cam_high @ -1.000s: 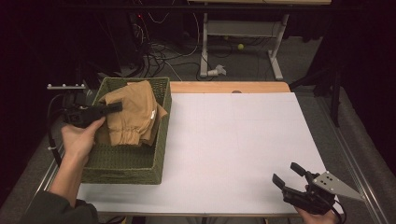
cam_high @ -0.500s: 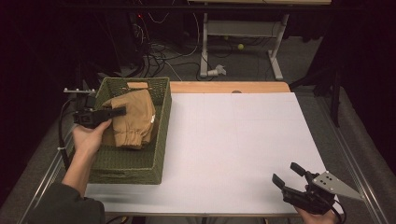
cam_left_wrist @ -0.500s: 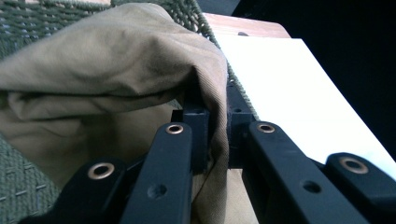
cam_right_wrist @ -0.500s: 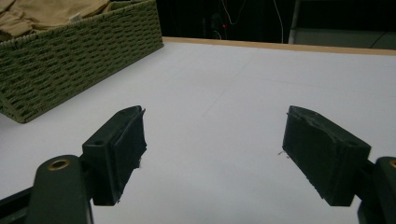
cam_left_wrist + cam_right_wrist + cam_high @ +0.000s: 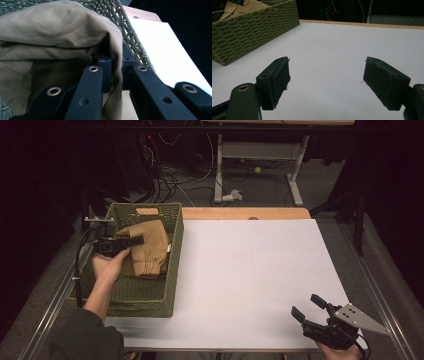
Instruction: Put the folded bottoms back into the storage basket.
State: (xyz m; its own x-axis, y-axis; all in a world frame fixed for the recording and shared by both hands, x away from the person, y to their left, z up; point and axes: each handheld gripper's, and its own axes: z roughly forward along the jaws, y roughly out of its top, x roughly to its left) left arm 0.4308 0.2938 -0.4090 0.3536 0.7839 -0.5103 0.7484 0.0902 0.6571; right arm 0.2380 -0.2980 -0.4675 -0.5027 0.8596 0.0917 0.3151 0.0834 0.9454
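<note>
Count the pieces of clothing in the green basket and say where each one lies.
1. A tan garment lies crumpled in the far half of the woven basket, pinched by the left gripper. More could be hidden beneath it.

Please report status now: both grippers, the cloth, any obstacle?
Left gripper shut on tan cloth garment inside green woven basket. Right gripper open, empty. Nothing blocking.

White table (image 5: 260,270) with a wooden strip (image 5: 245,213) along the far edge; green woven basket (image 5: 172,260) resting at the left side.
</note>
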